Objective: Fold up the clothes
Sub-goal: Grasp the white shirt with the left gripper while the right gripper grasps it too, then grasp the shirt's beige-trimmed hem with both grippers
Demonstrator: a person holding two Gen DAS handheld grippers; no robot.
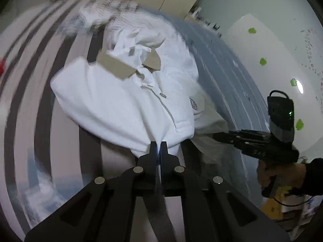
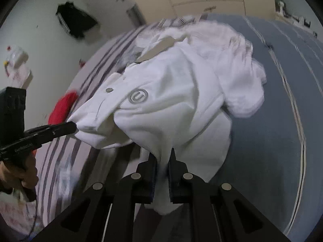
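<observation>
Garment: a white polo shirt with a beige collar (image 1: 125,100) hangs lifted above the bed, held at two points of its lower edge; its upper part rests, crumpled, on the bed.
Long axis: it runs from the hem near both grippers away to the beige collar (image 1: 115,67), so the collar points to the far side of the bed.
Front side: the button placket and a round grey logo patch (image 2: 138,95) face up; one grey button (image 2: 109,90) shows beside the patch.
Left gripper: the black left gripper (image 1: 158,145) has its jaws pressed together on a fold of the hem; in the right wrist view its tip (image 2: 70,128) bites the shirt's left corner.
Right gripper: the black right gripper (image 2: 164,157) pinches a bunch of white cloth, and the cloth hangs down between its fingers.
Hands: a hand in a dark sleeve (image 1: 280,173) holds the right gripper's handle.
Bed cover: a pale striped sheet with dark bands (image 1: 40,100) lies under the shirt's left half, and a blue sheet with thin white lines (image 2: 272,111) under its right half.
Other cloth: a red fabric item (image 2: 63,109) lies at the left edge of the striped sheet.
Sharpness: both views are blurred by motion.
</observation>
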